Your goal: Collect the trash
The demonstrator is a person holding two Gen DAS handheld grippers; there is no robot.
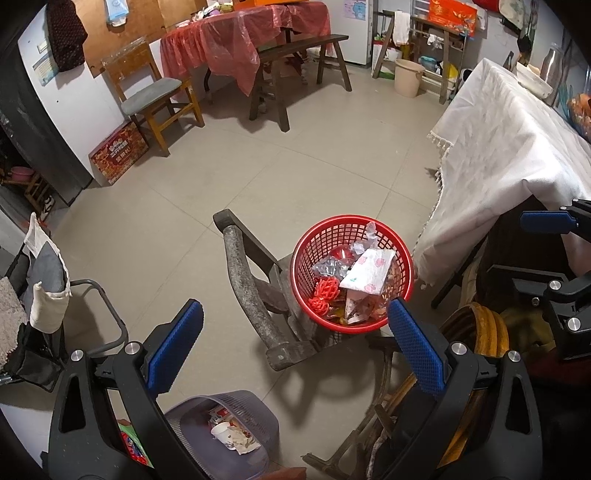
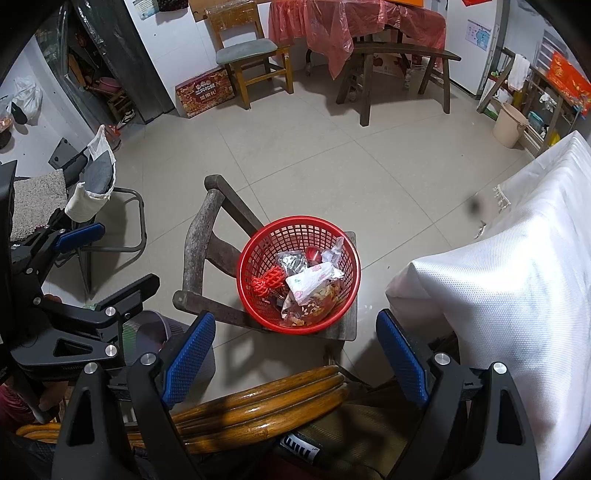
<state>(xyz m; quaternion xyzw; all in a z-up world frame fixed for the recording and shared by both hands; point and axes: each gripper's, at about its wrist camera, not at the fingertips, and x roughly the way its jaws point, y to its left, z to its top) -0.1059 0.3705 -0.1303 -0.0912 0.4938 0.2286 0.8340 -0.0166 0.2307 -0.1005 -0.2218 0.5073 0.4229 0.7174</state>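
My left gripper [image 1: 295, 343] stands released, its two blue pads [image 1: 173, 345] spread wide with nothing between them, pointed steeply down at the floor. My right gripper [image 2: 295, 363] is likewise released and empty, jaws wide, tilted down over the same spot; it also shows at the right edge of the left wrist view.

Just ahead of both grippers is the red mesh basket [image 2: 258, 236], resting on the seat of a dark, worn wooden chair [image 2: 195, 251]. In it lies the trash: a white floral-printed wrapper [image 2: 308, 280], a crumpled silver packet [image 2: 291, 263], red foam netting [image 2: 267, 282] and mixed scraps at the near side.

Below the left gripper, a grey slatted bin [image 1: 236, 410] on the floor holds a white paper cup [image 1: 221, 431] and crumpled paper. Near the right gripper's base runs a glossy curved orange-brown rail [image 2: 258, 406].

To the right, a white cloth [image 2: 517, 295] drapes a table. Farther off on the tiled floor [image 1: 295, 166]: a long dark bench [image 2: 399, 55], a table under red plastic sheeting [image 1: 243, 33], a cushioned wooden chair [image 1: 155, 92] and a beige bucket [image 1: 408, 77].
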